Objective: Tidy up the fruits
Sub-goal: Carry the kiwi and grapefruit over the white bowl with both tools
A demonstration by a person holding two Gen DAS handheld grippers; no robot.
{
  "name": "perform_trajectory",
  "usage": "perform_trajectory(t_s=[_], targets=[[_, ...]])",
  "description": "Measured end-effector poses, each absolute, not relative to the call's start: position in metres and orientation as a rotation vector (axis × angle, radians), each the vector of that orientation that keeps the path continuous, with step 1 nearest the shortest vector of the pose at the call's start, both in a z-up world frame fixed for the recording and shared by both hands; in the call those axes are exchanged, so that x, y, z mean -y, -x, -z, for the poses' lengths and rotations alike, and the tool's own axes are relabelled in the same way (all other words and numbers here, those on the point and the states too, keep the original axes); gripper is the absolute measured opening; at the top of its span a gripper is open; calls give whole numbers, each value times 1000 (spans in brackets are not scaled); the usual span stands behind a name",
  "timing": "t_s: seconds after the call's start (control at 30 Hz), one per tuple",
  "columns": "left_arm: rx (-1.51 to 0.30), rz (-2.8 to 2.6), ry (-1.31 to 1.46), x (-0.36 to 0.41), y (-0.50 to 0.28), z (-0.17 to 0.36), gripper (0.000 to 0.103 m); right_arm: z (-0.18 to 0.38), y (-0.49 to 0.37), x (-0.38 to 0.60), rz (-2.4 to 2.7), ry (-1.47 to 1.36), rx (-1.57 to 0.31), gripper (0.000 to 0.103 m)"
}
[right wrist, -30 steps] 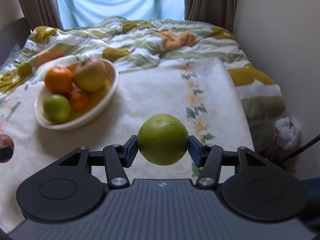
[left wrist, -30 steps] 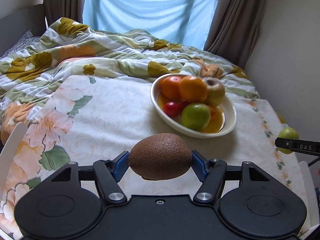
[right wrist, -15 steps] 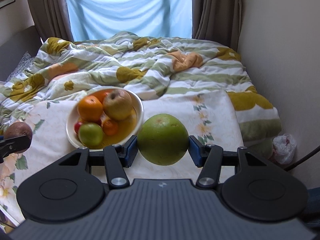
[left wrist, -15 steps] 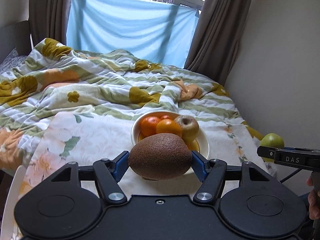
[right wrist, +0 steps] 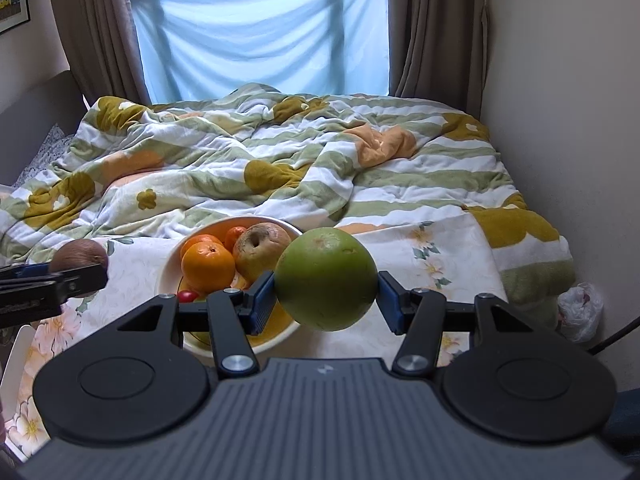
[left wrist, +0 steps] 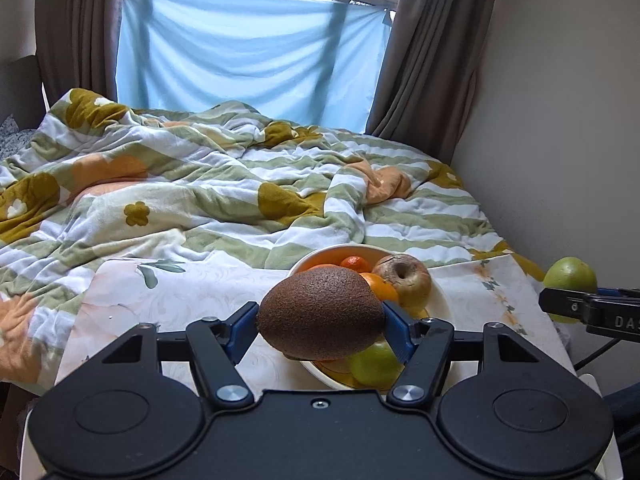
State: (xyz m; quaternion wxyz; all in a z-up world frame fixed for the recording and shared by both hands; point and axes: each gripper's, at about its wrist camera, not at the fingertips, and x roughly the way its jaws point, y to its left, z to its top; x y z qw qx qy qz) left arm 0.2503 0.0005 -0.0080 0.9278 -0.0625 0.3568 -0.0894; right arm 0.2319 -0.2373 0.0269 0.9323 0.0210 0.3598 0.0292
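Observation:
My left gripper [left wrist: 320, 326] is shut on a brown kiwi [left wrist: 320, 312], held in the air just in front of the white fruit bowl [left wrist: 440, 300]. My right gripper [right wrist: 326, 300] is shut on a round green fruit [right wrist: 326, 278], held above the cloth to the right of the bowl [right wrist: 168, 268]. The bowl holds oranges [right wrist: 208, 266], a yellowish apple [right wrist: 260, 250], a green apple [left wrist: 374, 364] and a small red fruit [right wrist: 188, 296]. Each gripper shows at the edge of the other's view: the green fruit [left wrist: 570, 276] at the right, the kiwi [right wrist: 80, 256] at the left.
The bowl stands on a floral white cloth [right wrist: 420, 252] over a small table at the foot of a bed with a rumpled striped blanket [left wrist: 224, 192]. A wall [right wrist: 560, 80] runs close along the right. A white plastic bag [right wrist: 580, 312] lies on the floor at right.
Both grippers have risen and drawn back from the bowl with their fruits still held. The bowl now sits lower and nearer the fingers in both views, and more of the window shows.

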Motion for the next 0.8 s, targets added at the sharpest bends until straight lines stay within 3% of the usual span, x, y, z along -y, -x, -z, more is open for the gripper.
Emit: perform_trajectory(t_s=[0.4, 0.8], targets=[[-825, 149, 187, -7, -303, 53, 70, -2, -278, 236, -90, -23, -804, 69], [-864, 153, 289, -14, -322, 65, 70, 7, -309, 235, -113, -23, -830, 69]])
